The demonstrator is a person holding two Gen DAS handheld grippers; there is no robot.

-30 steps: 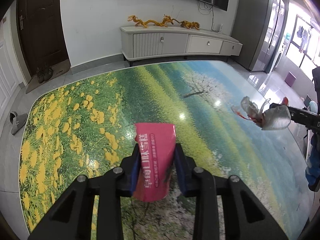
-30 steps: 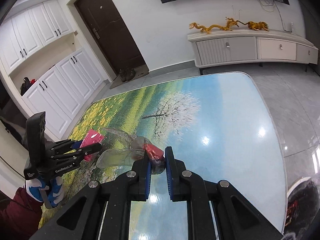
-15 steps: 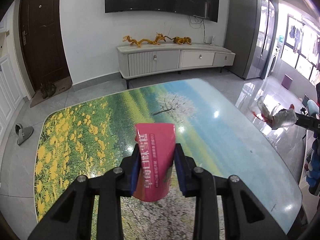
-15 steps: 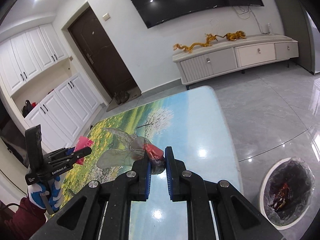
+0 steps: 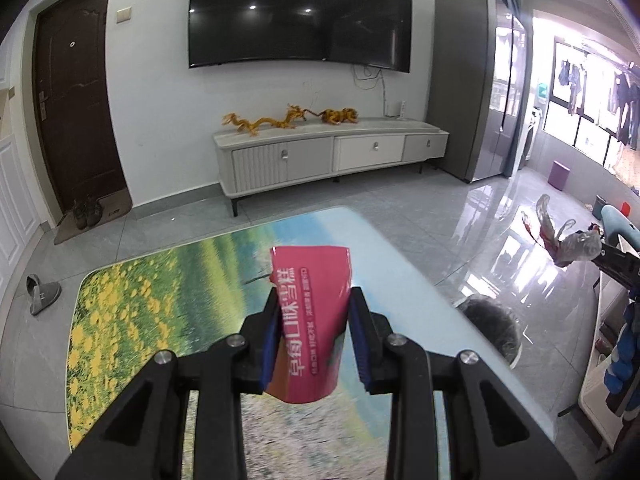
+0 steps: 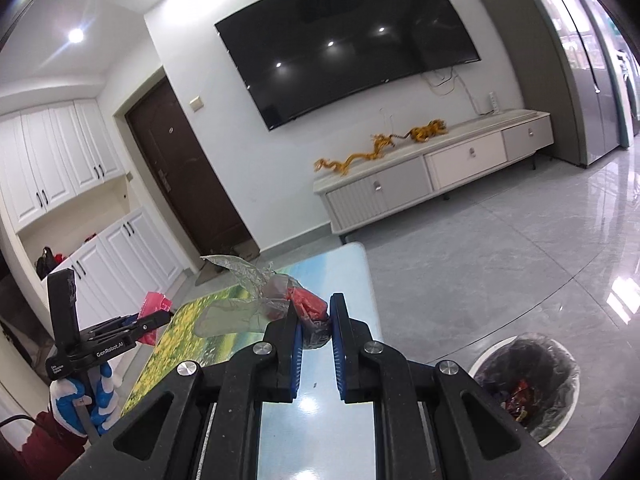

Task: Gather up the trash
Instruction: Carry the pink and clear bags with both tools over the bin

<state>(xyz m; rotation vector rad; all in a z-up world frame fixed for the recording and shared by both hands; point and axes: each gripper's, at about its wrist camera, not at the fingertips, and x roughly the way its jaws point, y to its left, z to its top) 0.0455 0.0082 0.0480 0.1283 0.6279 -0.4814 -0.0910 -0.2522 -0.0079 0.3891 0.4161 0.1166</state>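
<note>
The left tool [image 5: 312, 320] is clenched on a pink wrapper [image 5: 310, 316], the right tool [image 6: 314, 322] on a crumpled plastic bag [image 6: 256, 300], both above the counter [image 6: 340, 280]. Carry each squarely over the bin [image 6: 528, 384] on the floor at right before releasing, since light scraps drift.

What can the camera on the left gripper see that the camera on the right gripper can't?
Only the left wrist view shows the slipper on the floor, the shoes by the door, and the window with hanging clothes. Only the right wrist view shows the white cupboards and the gloved hand. Both show the pink packet in the left gripper, the crumpled plastic wrapper in the right gripper, the table, the TV and the bin.
</note>
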